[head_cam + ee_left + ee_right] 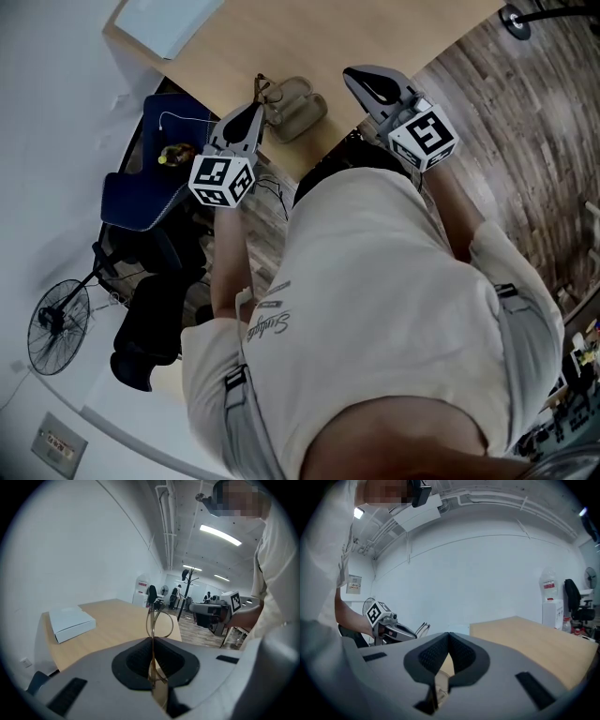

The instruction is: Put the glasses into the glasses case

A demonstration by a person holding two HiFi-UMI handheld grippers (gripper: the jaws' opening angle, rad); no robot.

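Worktop (375,37) carries the glasses case (298,111); whether it's open, your head view doesn't settle. Left tongs (251,112) sit just left of the case, pinching the thin wire glasses (158,623), which hang in the air just above the case's left end. Right tongs (356,77) are pressed together and empty, just right of the case. Step looks like carry-in. Next move likely needs the case confirmed open, then the glasses lowered in flat before release.
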